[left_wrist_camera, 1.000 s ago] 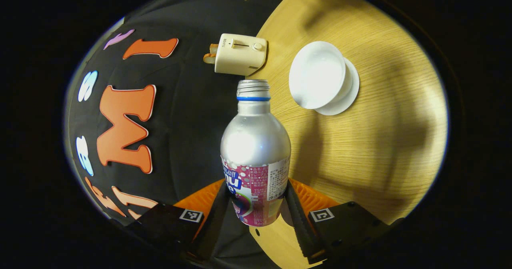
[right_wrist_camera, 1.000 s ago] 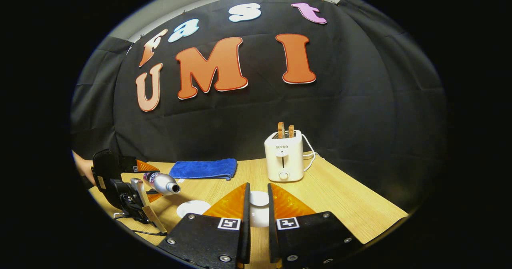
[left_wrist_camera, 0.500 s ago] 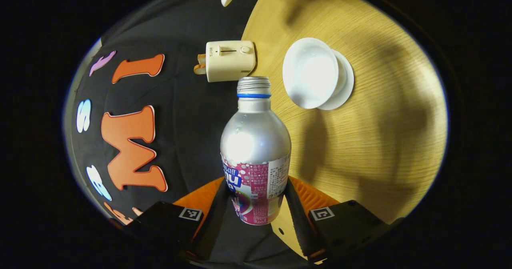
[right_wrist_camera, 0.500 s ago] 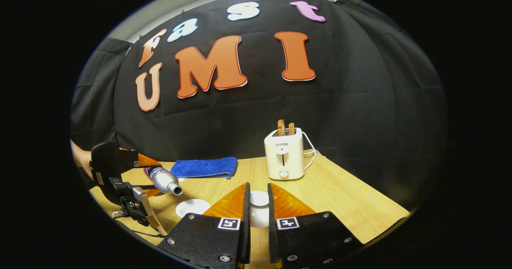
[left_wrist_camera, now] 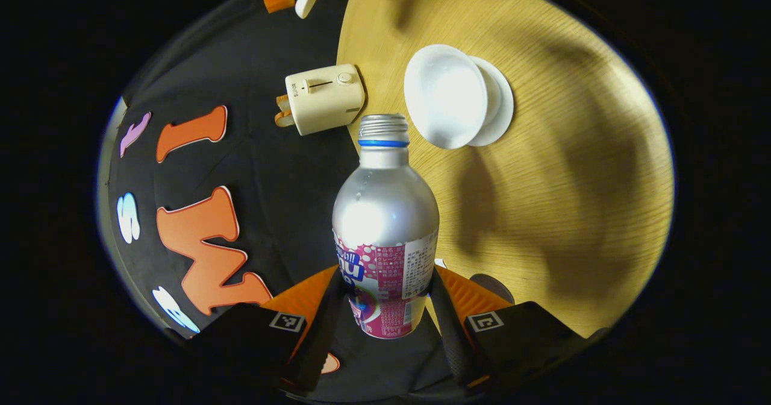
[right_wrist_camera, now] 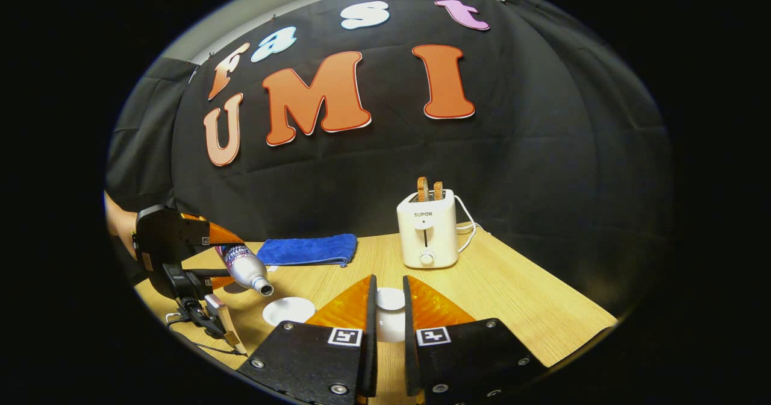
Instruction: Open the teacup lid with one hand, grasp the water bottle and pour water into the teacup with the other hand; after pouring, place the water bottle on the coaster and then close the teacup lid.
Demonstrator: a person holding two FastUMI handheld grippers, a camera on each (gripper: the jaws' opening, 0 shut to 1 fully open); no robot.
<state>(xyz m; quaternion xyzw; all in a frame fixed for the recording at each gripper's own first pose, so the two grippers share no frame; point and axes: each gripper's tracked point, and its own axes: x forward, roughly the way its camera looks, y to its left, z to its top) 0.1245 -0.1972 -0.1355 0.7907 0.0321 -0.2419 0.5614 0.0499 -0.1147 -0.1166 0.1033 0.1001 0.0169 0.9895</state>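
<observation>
While bottle (left_wrist_camera: 385,224) tilts, toaster (left_wrist_camera: 323,98) beyond, towel (right_wrist_camera: 307,250) behind

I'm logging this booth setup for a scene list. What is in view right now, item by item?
water bottle: 1, silver with pink label, uncapped, tilted, held above the table
teacup: 1, white, open, on a saucer on the table
lid: 1, white, between the right gripper's fingers
toaster: 1, cream, at the table's back edge, two slices in it
cloth: 1, blue, folded, by the wall
table: 1, light wood
left gripper: 1, shut on the bottle
right gripper: 1, around the lid
</observation>
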